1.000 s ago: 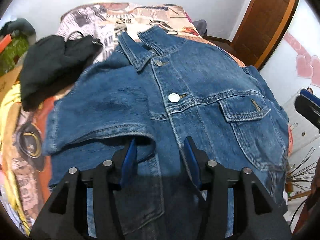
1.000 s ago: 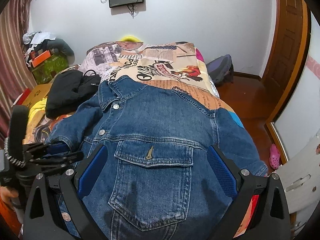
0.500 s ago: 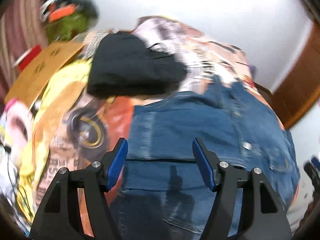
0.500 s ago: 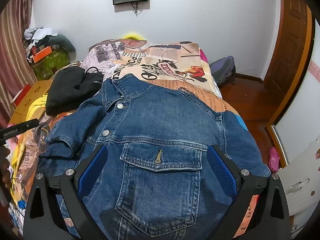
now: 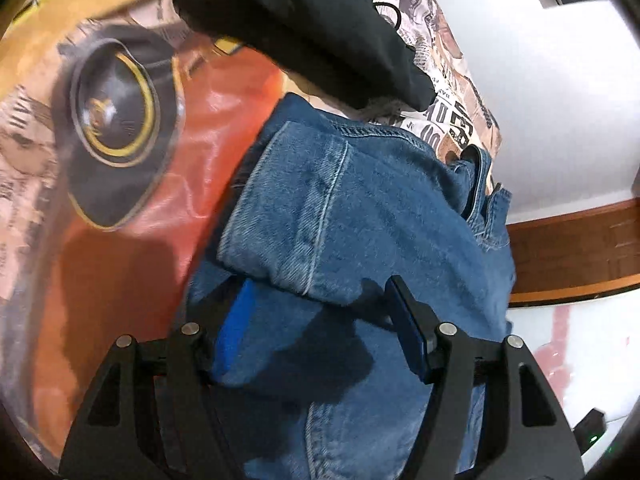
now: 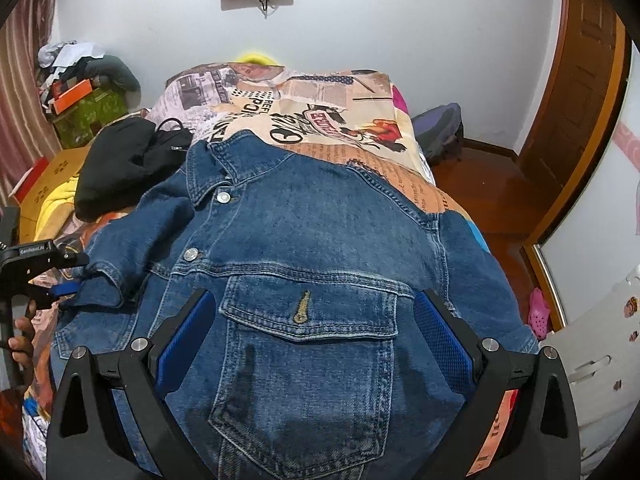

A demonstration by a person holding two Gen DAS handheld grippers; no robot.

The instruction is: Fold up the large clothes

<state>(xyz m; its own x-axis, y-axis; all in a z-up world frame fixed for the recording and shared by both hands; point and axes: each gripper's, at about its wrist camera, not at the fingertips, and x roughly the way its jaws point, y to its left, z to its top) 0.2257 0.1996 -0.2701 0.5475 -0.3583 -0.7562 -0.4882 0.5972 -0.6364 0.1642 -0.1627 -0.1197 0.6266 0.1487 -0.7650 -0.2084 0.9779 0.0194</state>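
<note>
A blue denim jacket [image 6: 320, 240] lies front up on the printed bedspread [image 6: 328, 120], buttoned, collar toward the far wall. Its left sleeve [image 5: 320, 208] is folded in over the body. My left gripper [image 5: 316, 312] is open, its fingers straddling the folded sleeve's cuff edge; it also shows at the left edge of the right wrist view [image 6: 60, 280], at the cuff. My right gripper [image 6: 316, 328] is open and empty, hovering over the chest pocket [image 6: 308, 352].
A black garment [image 6: 120, 164] lies on the bed left of the collar, also close in the left wrist view [image 5: 312, 20]. A cardboard box [image 6: 44, 188] and clutter sit at the left. A wooden door [image 6: 580, 100] stands at the right.
My left gripper swung left off the jacket front and came down low at the folded sleeve cuff. The right gripper stayed over the chest pocket.
</note>
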